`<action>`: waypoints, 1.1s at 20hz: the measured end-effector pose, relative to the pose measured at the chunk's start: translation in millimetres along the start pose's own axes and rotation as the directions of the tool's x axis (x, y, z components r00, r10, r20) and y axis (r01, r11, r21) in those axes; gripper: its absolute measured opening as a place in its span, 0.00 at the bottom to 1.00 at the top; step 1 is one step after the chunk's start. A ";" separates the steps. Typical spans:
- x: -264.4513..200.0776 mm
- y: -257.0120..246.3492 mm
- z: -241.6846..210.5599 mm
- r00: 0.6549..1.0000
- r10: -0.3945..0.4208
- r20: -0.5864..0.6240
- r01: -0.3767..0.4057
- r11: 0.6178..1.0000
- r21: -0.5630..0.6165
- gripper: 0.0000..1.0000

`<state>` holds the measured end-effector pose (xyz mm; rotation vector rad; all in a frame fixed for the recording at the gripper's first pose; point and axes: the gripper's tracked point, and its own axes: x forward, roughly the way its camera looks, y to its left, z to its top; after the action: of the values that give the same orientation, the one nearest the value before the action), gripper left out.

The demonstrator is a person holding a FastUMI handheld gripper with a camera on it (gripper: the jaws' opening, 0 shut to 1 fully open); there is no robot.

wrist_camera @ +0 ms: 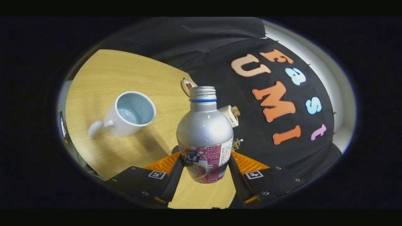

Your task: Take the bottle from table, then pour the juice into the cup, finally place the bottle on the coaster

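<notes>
Far left, on the wooden tabletop (103,78): white cup (130,113), standing upright in the scene though it appears tilted in my view. Handle points toward the near left. Inside is pale; whether it holds any liquid, I cannot tell. The cup sits well apart from the bottle, to its left.

Centre: my tongs (205,171) are closed on the bottle (204,135). Left finger (174,177) presses the bottle's lower left side, right finger (237,177) presses the lower right side, both over the printed label band. Bottle is silver metal with a rounded shoulder, a blue ring at the neck and a bare threaded mouth; cap is off. It stands along the fingers' line. Its base shows against tabletop wood; lifted or resting, I cannot tell.

Just behind the bottle's neck, at the far edge of the tabletop: a small flat white piece with a reddish patch (188,84), partly hidden.

Right of the bottle's shoulder: a small cream-coloured object with a brownish end (230,115), partly hidden by the bottle; I cannot tell what it is.
</notes>
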<state>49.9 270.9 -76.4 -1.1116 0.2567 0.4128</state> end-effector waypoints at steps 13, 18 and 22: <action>42.4 -8.7 -1.2 0.987 0.112 0.115 -0.160 0.763 0.627 0.76; 75.0 -18.3 -7.9 0.981 0.109 0.163 -0.195 0.624 0.757 0.76; 106.0 -10.7 -30.2 0.982 0.101 0.159 -0.188 0.559 0.808 0.76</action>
<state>149.6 259.9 -123.1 -0.1248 0.4062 0.4208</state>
